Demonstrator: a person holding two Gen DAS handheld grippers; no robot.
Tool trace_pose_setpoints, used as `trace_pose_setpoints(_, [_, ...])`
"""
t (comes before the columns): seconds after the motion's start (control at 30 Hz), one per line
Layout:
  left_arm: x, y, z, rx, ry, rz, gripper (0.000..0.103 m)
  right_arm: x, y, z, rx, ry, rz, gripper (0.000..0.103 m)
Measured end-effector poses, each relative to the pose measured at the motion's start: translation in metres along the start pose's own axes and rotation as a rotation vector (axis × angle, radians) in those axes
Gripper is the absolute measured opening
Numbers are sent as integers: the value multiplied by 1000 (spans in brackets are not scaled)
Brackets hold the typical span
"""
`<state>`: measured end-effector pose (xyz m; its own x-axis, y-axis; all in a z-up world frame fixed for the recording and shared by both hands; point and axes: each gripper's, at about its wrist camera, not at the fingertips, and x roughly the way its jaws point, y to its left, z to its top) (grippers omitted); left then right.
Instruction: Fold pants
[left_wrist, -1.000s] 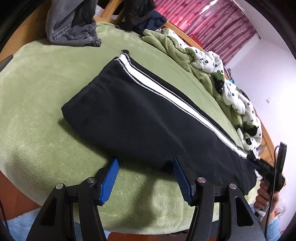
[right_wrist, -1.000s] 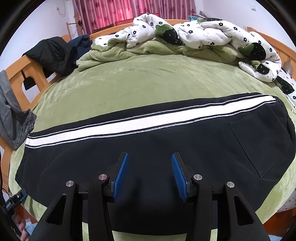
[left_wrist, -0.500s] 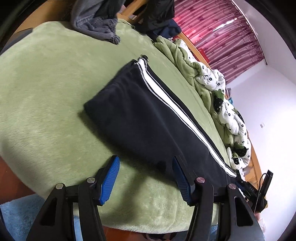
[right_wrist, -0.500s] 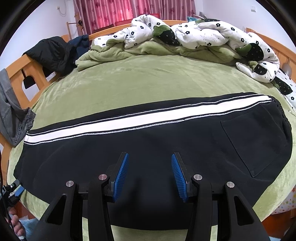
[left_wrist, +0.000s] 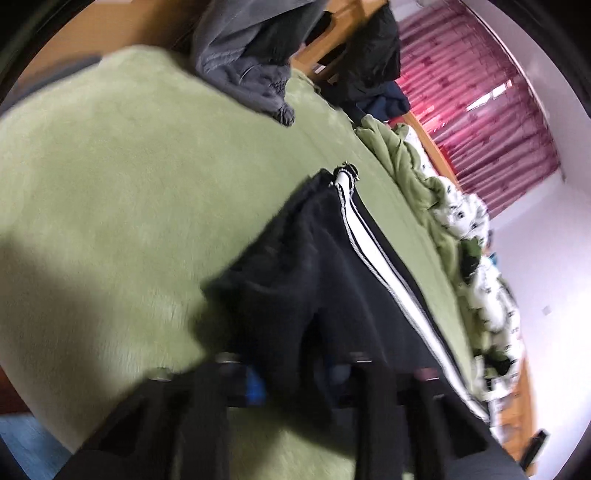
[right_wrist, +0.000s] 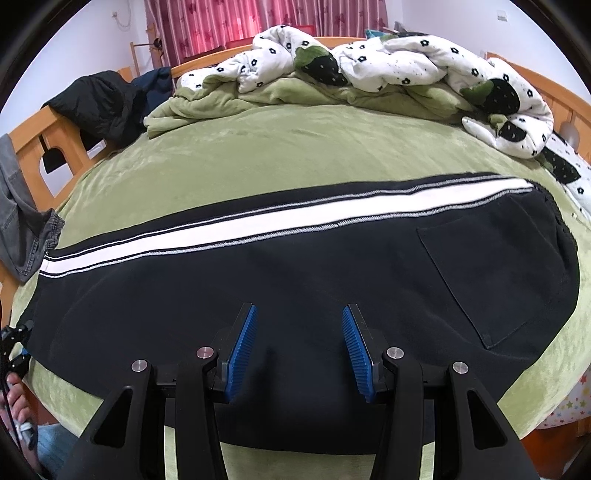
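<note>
1. Pants lie flat across the green bed, white stripe on the far side.
2. Your left gripper has its jaws pinched on the pants' near edge, bunching it.
3. Your right gripper holds its jaws spread above the fabric.

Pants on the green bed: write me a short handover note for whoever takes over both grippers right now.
Left gripper: shut on the pants' leg-end edge, black fabric bunched between its fingers; that view is blurred.
Right gripper: open, over the pants' near edge at mid-length, nothing between its fingers.
Pants lie flat lengthwise across the green blanket, legs stacked, white stripe on the far side, pocket toward the waist end.
Done: laid out, leg end gripped.
Left: likely grip with the right too, then fold.
</note>
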<state>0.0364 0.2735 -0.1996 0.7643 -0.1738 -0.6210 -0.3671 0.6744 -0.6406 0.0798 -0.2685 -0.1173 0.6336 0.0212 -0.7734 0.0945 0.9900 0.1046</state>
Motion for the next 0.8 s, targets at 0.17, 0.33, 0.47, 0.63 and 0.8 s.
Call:
trace_pose_setpoints(0.17, [-28, -37, 5, 191, -128, 58, 10, -9, -22, -8, 6, -36, -13, 48])
trace_pose_setpoints(0.33, [-2, -1, 0, -9, -33, 97, 22, -9, -53, -20, 55, -17, -5, 48])
trace_pose_setpoints(0.47, [-2, 16, 14, -170, 24, 6, 17, -17, -83, -28, 102, -29, 20, 48])
trace_pose_setpoints(0.63, [-28, -55, 6, 65, -102, 131, 8, -27, -117, -32, 190, -62, 89, 48])
trace_pose_setpoints(0.8, [-49, -181, -23, 367, -123, 29, 8, -30, -142, -39, 233, -84, 112, 49])
